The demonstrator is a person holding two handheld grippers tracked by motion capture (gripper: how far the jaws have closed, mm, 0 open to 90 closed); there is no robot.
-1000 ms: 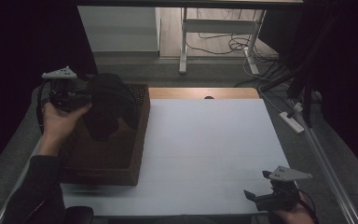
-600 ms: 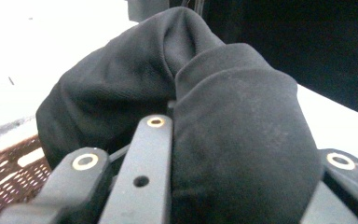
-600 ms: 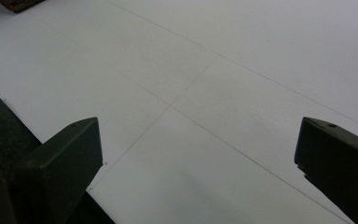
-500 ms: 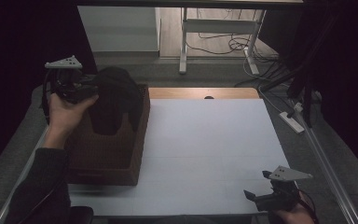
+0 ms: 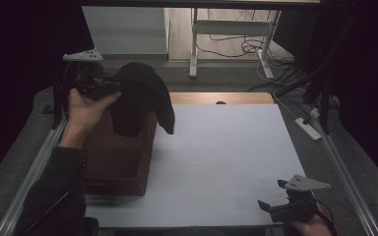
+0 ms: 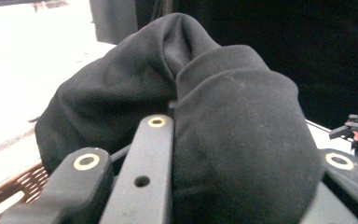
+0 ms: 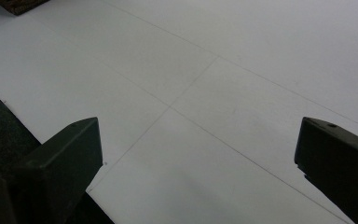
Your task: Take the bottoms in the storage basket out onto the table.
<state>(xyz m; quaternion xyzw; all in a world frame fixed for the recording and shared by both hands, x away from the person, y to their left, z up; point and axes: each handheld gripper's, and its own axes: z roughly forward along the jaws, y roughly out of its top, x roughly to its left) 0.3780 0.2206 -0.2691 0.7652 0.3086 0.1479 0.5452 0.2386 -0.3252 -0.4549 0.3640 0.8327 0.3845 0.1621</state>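
— See that? The left gripper (image 5: pixel 109 88) has come up and away from the basket (image 5: pixel 120 157) since a second ago, and the black garment (image 5: pixel 140 101) has come up with it.

— Is it really holding, or just draped?

— Holding. In the left gripper view the jaws are clamped tight on a fold of the cloth (it bulges over both of them). A moment ago the bundle sat low in the basket; now most of it hangs clear above the rim, with one end trailing down toward the white table (image 5: pixel 226 157).

— So the lift-out is nearly done?

— I'd say so; the next thing is carrying it over the table.

— And the other one?

— The right gripper (image 5: pixel 270 209) hasn't budged, near the table's front edge, jaws spread wide with nothing between them.
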